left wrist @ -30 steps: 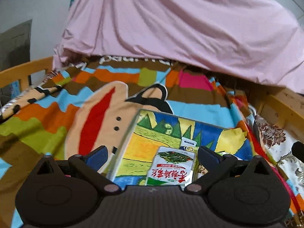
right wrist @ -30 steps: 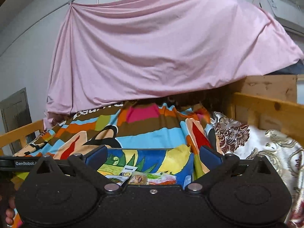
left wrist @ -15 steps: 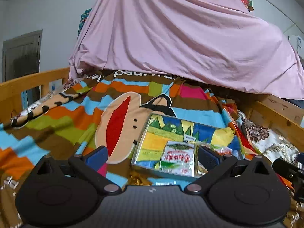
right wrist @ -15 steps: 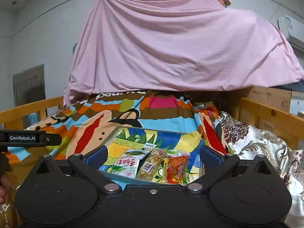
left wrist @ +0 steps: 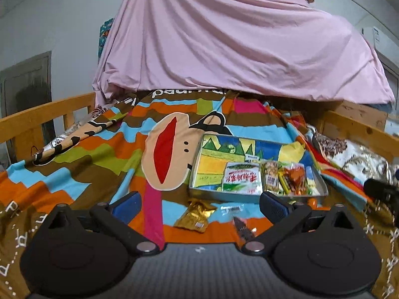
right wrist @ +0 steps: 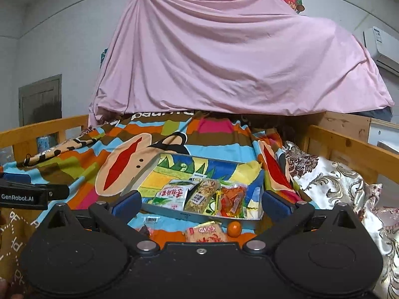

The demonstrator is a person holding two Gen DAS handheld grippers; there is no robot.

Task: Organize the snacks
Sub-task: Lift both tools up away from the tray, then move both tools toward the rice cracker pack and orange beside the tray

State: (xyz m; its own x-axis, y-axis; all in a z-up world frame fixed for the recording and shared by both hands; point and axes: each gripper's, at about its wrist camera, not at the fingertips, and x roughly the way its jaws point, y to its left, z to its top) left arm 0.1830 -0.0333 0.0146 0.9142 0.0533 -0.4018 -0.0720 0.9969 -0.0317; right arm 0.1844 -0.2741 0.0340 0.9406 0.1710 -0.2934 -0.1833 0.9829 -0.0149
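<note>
Four snack packets side by side in tray, long axes pointing away.

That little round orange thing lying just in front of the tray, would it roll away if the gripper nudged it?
Probably. The small round orange ball looks smooth and spherical, so a nudge should roll it, though the soft striped bedspread may slow it. The metal tray wall right behind it would likely stop it going forward.
</note>
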